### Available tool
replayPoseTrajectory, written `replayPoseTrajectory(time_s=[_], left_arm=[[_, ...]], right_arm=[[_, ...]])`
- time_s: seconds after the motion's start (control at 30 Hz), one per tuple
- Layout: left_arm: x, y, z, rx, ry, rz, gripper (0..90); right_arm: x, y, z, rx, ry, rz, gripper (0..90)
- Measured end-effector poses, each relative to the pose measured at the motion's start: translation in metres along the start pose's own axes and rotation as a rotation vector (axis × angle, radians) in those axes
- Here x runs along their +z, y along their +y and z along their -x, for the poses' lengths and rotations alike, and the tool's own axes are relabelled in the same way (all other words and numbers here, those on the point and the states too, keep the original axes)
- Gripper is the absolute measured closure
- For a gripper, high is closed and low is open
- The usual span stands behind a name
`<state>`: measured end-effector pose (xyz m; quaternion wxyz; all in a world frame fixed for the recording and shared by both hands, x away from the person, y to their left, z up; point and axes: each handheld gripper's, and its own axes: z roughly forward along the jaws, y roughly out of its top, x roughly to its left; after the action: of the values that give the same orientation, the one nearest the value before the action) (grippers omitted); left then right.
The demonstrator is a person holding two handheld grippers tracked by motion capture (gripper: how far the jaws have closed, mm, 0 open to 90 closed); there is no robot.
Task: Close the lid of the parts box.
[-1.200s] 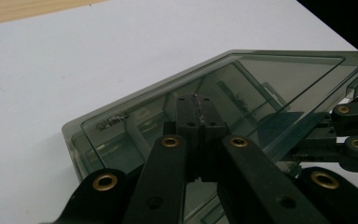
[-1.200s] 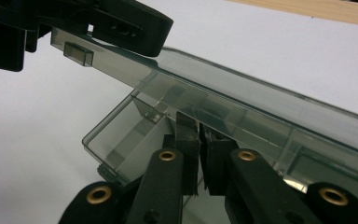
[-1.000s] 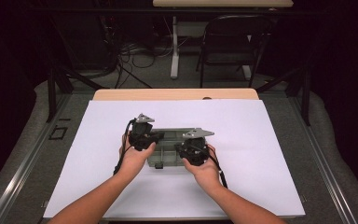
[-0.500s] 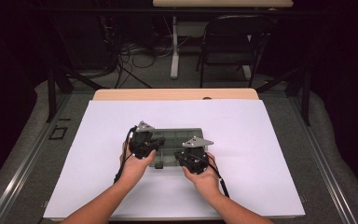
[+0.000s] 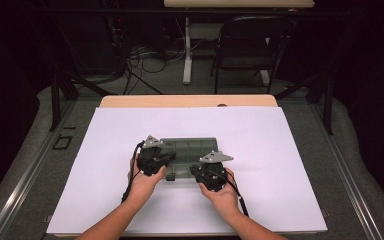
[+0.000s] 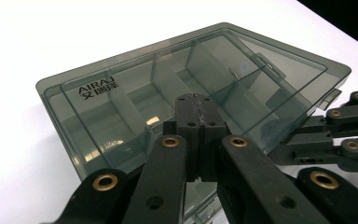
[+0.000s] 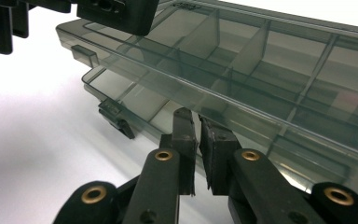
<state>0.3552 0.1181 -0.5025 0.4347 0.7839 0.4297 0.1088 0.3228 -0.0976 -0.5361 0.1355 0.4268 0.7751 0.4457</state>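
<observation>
Organizer box [image 5: 190, 152]: smoky transparent plastic, divided into compartments, lettered "AIRAJ" on the lid; lies near the middle of the white table sheet [image 5: 290, 150]. Lid [image 7: 279, 60] is raised slightly off the base along the person's side; a dark latch [image 7: 116, 119] hangs at the base's front edge.
Left gripper [image 6: 196, 109]: jaws pressed together with no gap, tips over the lid at the box's near-left edge.
Right gripper [image 7: 196, 126]: jaws narrow, a slim gap between them, tips at the lid's front edge; whether they pinch it cannot be told.
Beyond the table: folding chair [image 5: 247, 42], floor cables [image 5: 145, 57].
</observation>
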Motion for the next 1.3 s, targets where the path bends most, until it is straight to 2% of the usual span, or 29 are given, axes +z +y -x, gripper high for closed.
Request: replayPoseTrajectory(time_s=[0.13, 0.33, 0.73, 0.87, 1.07, 1.13, 1.17, 1.3], left_arm=[[0.000, -0.001, 0.001, 0.004, -0.001, -0.003, 90.0], [0.000, -0.006, 0.001, 0.005, -0.005, -0.005, 90.0], [0.006, -0.021, -0.001, -0.009, -0.007, -0.014, 90.0], [0.006, -0.022, -0.001, -0.004, -0.005, -0.019, 90.0], [0.007, -0.024, -0.001, 0.002, 0.000, -0.026, 90.0], [0.008, -0.026, 0.000, -0.001, 0.002, -0.028, 90.0], [0.008, -0.026, 0.000, 0.001, 0.003, -0.025, 90.0], [0.008, -0.027, 0.000, 0.001, 0.001, -0.023, 90.0]], right_arm=[[-0.004, -0.003, -0.002, -0.013, -0.004, 0.008, 83.7], [-0.009, -0.007, -0.001, -0.002, 0.008, 0.016, 83.8], [-0.020, -0.018, 0.001, 0.007, 0.007, -0.002, 84.0], [-0.023, -0.017, 0.002, 0.008, 0.005, -0.004, 84.2], [-0.029, -0.007, 0.002, -0.013, -0.018, 0.032, 84.4], [-0.030, -0.002, 0.006, -0.029, -0.040, 0.036, 84.7], [-0.031, 0.000, 0.008, -0.027, -0.041, 0.021, 84.7], [-0.027, 0.000, 0.017, -0.014, -0.060, 0.027, 84.8]])
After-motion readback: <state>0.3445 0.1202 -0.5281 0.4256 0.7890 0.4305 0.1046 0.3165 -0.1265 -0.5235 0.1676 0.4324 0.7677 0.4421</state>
